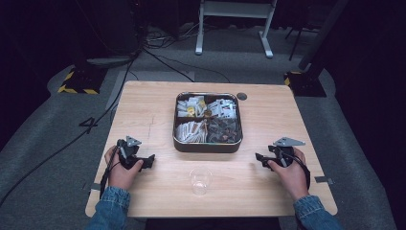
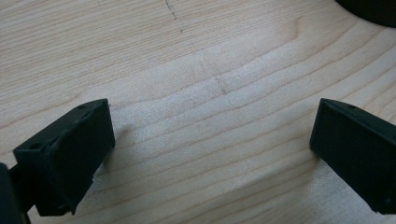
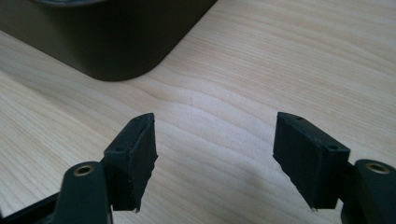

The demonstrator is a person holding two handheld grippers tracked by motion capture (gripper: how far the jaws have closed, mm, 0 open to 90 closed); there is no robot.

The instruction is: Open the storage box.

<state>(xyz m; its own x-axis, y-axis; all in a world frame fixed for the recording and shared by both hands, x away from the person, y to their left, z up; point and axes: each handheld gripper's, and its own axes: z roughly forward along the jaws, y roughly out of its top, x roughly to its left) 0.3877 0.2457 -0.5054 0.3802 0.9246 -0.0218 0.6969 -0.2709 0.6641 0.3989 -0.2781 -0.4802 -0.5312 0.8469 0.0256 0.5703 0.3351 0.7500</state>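
The left gripper [image 1: 143,161] and the right gripper [image 1: 262,158] both rest low over the wooden table [image 1: 143,110], each held in a hand, jaws spread wide with only bare wood between them. A dark metal tin [image 1: 207,145] divided into compartments of packets stands ahead of and between the two sets of jaws, its rounded corner [image 3: 116,51] just beyond the right jaws. A clear glass cup [image 1: 200,180] stands between the grippers, nearer the person than either set of jaws.

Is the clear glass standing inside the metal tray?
No, the clear glass stands on the bare table, nearer the person than the metal tray and apart from it.
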